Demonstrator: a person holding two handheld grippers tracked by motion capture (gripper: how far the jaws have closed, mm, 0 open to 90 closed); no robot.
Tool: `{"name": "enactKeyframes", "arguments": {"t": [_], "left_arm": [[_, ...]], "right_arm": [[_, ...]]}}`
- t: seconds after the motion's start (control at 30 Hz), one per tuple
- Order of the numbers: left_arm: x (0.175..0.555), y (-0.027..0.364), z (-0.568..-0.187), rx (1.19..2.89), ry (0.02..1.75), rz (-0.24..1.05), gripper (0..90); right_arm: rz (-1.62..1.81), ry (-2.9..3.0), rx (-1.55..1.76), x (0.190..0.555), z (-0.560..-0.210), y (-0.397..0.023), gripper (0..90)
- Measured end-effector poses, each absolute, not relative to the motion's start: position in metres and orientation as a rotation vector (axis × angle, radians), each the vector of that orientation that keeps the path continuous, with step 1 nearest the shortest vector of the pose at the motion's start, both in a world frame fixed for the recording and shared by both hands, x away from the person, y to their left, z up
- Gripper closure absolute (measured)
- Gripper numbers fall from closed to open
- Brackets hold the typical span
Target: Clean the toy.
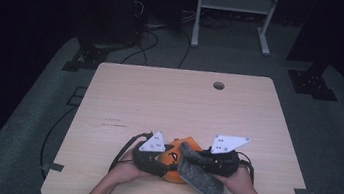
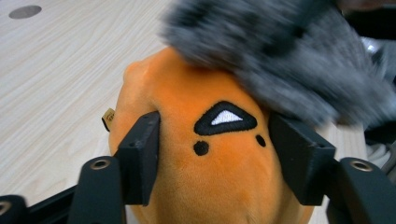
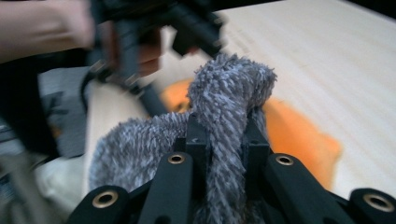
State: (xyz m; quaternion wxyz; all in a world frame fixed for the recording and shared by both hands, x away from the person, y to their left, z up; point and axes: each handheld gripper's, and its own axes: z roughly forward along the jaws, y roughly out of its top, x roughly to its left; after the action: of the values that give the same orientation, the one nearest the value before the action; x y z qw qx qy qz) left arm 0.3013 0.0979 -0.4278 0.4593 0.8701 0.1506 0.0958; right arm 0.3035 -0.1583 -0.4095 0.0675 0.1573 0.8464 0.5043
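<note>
High view, counts: one light wooden counter [image 1: 179, 103], one orange plush toy [image 1: 178, 159], one grey fuzzy cloth [image 1: 200, 174], two grippers, two hands.
High view, places: the plush toy lies low in the frame's middle, at the counter's near edge, between the left gripper [image 1: 164, 160] and the right gripper [image 1: 202, 160]; the cloth drapes over the toy's right side and hangs toward the lower right.
High view, hidden: both sets of fingers are buried in toy and cloth; much of the toy is covered by the cloth and the grippers. The forearms are cut off by the bottom edge.
High view, writing: a faint dark line of marks on the counter left of centre, too small to read.
Left gripper view, counts: two black fingers [image 2: 140, 154], one plush toy [image 2: 219, 163], one cloth [image 2: 289, 60].
Left gripper view, fingers: clamped on the plush toy, pressing into its sides.
Left gripper view, hard to see: the cloth, upper right, is blurred and rests on the toy's top; a small tan tag [image 2: 108, 116] sits at the toy's left edge, its print unreadable.
Right gripper view, counts: two black fingers [image 3: 194, 140], one cloth [image 3: 229, 98], the orange toy [image 3: 299, 135] behind.
Right gripper view, fingers: pinched tight on a bunched fold of the cloth.
Right gripper view, hard to see: the upper left is motion-blurred; the other gripper and hand there are indistinct.
</note>
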Motion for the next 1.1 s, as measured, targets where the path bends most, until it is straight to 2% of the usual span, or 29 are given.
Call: {"name": "enactKeyframes", "arguments": {"t": [0.17, 0.27, 0.33, 0.4, 0.53, 0.67, 0.8, 0.97, 1.03, 1.1], "left_arm": [[0.303, 0.103, -0.428, 2.113, 0.355, 0.185, 37.5], [0.313, 0.103, -0.428, 2.042, 0.484, 0.066, 23.4], [0.314, 0.099, -0.428, 2.065, 0.5, 0.055, 16.8], [0.309, 0.094, -0.429, 2.088, 0.469, 0.086, 18.9], [0.296, 0.087, -0.428, 2.171, 0.327, 0.212, 36.9], [0.289, 0.086, -0.427, 2.194, 0.261, 0.254, 41.0], [0.288, 0.085, -0.427, 2.194, 0.224, 0.251, 40.1], [0.299, 0.092, -0.428, 2.151, 0.359, 0.191, 19.3], [0.298, 0.092, -0.429, 2.149, 0.36, 0.192, 21.6], [0.297, 0.091, -0.428, 2.154, 0.35, 0.226, 28.0]], "right_arm": [[1.494, 2.5, 0.586, 0.316, -0.411, -0.169, 77.2], [1.438, 2.503, 0.611, 0.315, -0.413, -0.179, 77.2], [1.433, 2.542, 0.615, 0.311, -0.415, -0.184, 77.2], [1.447, 2.577, 0.584, 0.304, -0.415, -0.185, 77.2], [1.484, 2.609, 0.49, 0.294, -0.412, -0.174, 77.3], [1.525, 2.559, 0.543, 0.313, -0.406, -0.168, 77.5], [1.504, 2.529, 0.668, 0.333, -0.411, -0.177, 77.4], [1.438, 2.546, 0.692, 0.329, -0.416, -0.189, 77.4], [1.417, 2.557, 0.695, 0.324, -0.418, -0.195, 77.5], [1.415, 2.573, 0.667, 0.315, -0.418, -0.197, 77.5]]}}
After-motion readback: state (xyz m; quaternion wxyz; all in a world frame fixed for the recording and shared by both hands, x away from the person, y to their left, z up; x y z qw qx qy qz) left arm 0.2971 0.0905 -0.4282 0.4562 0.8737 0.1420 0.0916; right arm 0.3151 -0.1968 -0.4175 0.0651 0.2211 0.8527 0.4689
